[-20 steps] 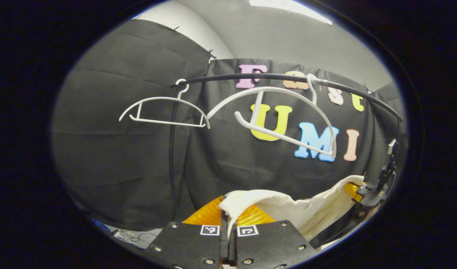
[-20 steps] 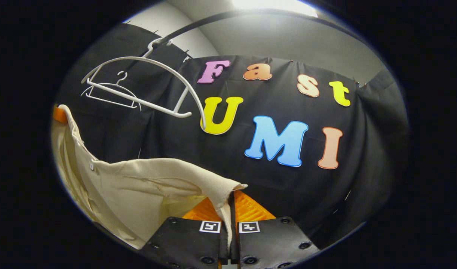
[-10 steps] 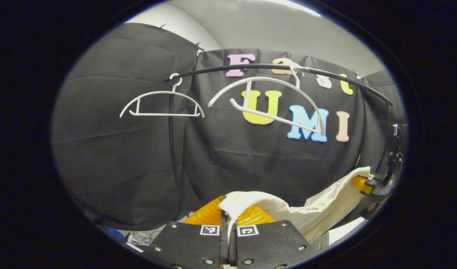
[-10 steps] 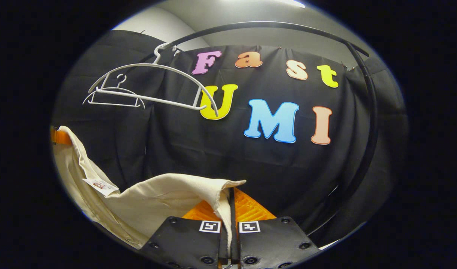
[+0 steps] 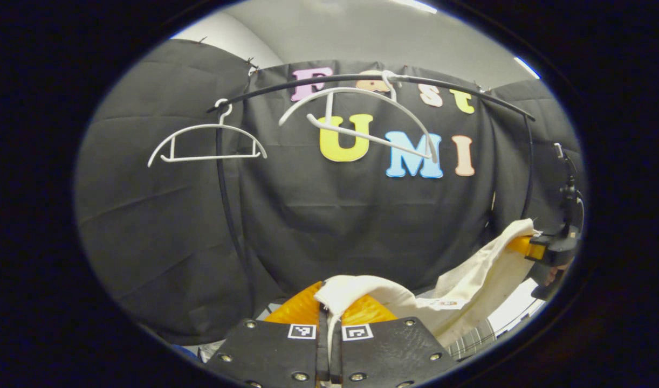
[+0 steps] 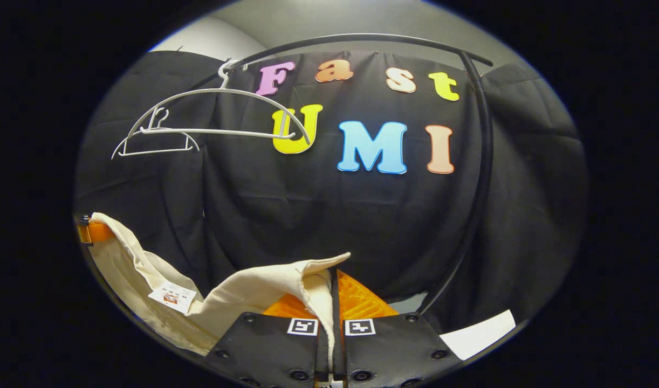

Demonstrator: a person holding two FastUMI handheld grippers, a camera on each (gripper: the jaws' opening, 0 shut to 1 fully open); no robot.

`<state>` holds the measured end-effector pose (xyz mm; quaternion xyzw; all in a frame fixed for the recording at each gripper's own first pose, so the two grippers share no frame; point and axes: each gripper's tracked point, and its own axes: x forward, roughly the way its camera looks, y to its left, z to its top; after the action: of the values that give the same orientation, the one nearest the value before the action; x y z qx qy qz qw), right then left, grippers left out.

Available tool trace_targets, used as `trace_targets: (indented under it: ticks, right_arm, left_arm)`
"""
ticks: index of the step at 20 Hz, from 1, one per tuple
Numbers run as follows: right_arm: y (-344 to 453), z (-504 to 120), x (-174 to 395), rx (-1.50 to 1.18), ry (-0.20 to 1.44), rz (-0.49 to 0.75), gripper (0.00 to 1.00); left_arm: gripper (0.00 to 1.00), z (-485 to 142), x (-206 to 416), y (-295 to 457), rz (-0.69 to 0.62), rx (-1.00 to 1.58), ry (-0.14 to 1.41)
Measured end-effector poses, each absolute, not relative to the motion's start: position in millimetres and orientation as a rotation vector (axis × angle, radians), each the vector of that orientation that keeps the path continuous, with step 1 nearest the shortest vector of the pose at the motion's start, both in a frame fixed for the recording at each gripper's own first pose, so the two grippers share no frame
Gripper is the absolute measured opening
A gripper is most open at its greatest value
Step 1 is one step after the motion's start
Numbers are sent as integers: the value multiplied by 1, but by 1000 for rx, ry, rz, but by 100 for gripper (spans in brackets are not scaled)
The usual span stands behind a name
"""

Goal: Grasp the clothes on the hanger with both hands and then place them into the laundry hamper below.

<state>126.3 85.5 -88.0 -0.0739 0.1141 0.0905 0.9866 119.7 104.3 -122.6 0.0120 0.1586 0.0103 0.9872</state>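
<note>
While the black rail arches across the top at twelve o'clock, the cream garment hangs slack below it, stretched between the two grippers and off the hangers. Two bare white hangers hang from the rail near eleven o'clock. The left gripper has its jaws closed on one garment edge; the right gripper has its jaws closed on the other.
</note>
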Motion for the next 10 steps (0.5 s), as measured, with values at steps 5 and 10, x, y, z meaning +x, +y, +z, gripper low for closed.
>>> trace_targets:
  ticks: [5, 10]
  right_arm:
    - [83, -106, 103, -107, 275, 127, 4]
    - [93, -135, 95, -80, 355, 107, 4]
  left_arm:
    - [2, -144, 113, 93, -62, 27, 342]
    - [3, -179, 119, 83, -125, 30, 410]
